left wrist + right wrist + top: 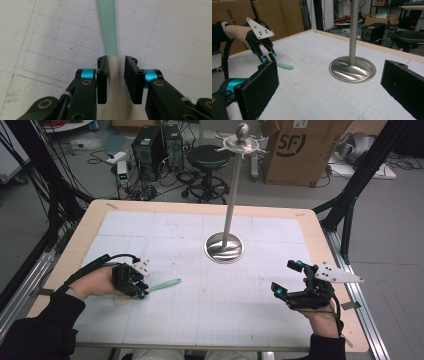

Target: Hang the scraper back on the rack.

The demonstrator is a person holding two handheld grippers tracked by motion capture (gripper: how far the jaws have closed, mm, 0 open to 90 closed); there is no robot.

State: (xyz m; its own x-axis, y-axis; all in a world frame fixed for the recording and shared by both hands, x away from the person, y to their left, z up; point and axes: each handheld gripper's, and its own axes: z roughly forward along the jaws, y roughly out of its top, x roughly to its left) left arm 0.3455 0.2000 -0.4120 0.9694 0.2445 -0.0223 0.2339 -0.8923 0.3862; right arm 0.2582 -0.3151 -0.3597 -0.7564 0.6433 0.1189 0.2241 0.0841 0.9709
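Left gripper narrowed around spoon neck, pads not yet pressing; right gripper wide, empty.

The left gripper is black, with flat rectangular fingers fastened by small screws, turquoise collars behind them and brass-coloured pivot bolts on the linkage arms. A black cable loops from its back, and a grey three-cornered plate with dark holes sits on top. The right gripper has the same black frame, turquoise accents, grey plate and trailing cable. The person wears dark long sleeves.
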